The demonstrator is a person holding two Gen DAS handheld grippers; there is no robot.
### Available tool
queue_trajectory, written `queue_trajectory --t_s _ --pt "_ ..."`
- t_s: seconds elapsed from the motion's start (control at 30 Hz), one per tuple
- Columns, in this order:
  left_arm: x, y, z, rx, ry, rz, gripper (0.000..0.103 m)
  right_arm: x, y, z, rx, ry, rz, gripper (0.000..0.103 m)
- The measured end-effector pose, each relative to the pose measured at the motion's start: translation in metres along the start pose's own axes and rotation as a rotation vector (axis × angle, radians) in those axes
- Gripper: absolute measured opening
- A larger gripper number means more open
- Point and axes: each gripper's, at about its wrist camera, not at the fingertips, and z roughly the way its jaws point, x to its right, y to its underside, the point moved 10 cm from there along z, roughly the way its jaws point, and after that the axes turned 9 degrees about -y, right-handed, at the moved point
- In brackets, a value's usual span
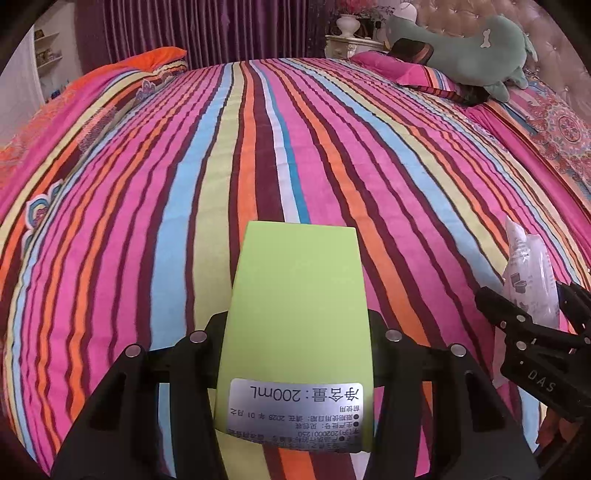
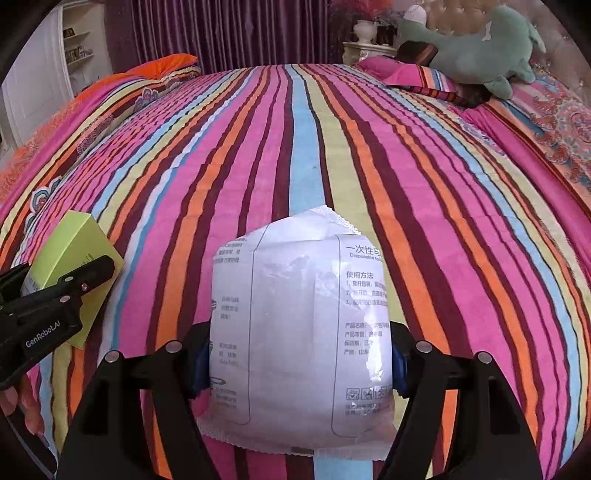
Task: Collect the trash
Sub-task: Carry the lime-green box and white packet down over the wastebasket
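My left gripper is shut on a lime-green box with a silver 200mL label, held above the striped bed. The box also shows in the right wrist view, at the left in the left gripper. My right gripper is shut on a white plastic packet with printed text. In the left wrist view the packet and right gripper show at the right edge.
A striped bedspread covers the bed. A green plush toy and pink pillow lie at the head, by a tufted headboard. An orange pillow, purple curtains and a white nightstand stand behind.
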Motion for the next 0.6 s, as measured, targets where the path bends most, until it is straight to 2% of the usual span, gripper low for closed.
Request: queue_trajectory --t_s 0.17,0.6 --pt "0.004 0.019 -0.039 0.018 -0.004 0.005 0.048 -0.005 0.016 -0.031 0.009 0.006 0.008 0.068" --pt "0.005 0.098 -0.137 0.055 -0.016 -0.020 0.049 -0.018 0.083 -0.107 0.046 -0.023 0.078 0.068"
